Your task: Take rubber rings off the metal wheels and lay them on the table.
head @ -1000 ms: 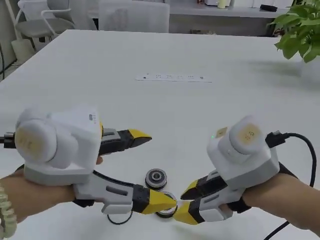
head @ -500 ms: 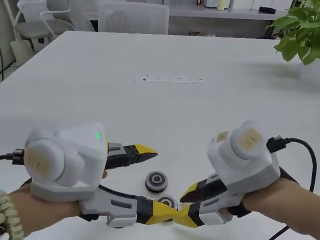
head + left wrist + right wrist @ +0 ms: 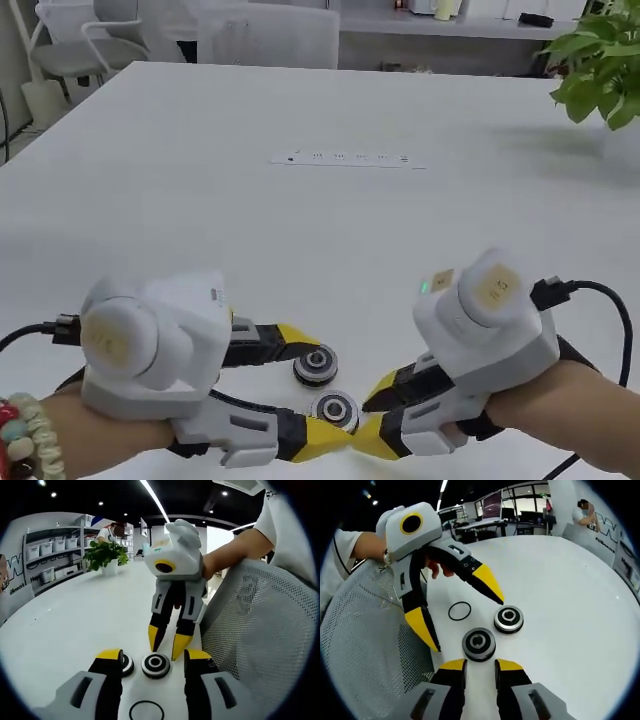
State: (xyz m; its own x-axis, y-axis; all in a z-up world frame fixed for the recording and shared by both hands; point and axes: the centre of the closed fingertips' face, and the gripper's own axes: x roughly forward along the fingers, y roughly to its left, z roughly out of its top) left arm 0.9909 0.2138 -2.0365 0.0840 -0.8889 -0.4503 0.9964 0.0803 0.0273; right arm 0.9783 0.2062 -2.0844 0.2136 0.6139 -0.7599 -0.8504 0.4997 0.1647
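Two metal wheels lie near the table's front edge. The nearer wheel [image 3: 334, 408] [image 3: 479, 644] [image 3: 155, 665] has a dark outer rim. The farther wheel [image 3: 316, 365] [image 3: 508, 619] [image 3: 126, 664] shows a silvery rim. A loose black rubber ring [image 3: 459, 611] [image 3: 146, 711] lies flat on the table beside them. My left gripper [image 3: 318, 385] [image 3: 153, 655] [image 3: 462, 616] is open wide, with its jaws standing either side of the wheels. My right gripper [image 3: 372, 412] [image 3: 480, 665] [image 3: 167, 642] is open with a narrow gap. Its tips sit just short of the nearer wheel and hold nothing.
A white power strip [image 3: 346, 158] lies mid-table. A potted plant [image 3: 600, 60] stands at the far right and chairs [image 3: 268, 35] at the far edge. A black cable [image 3: 600, 290] trails from the right gripper. A mesh chair back [image 3: 260, 630] stands close behind the table's front edge.
My left gripper has come down and to the right, so its jaws now flank the wheels. The right gripper and the wheels have hardly moved.
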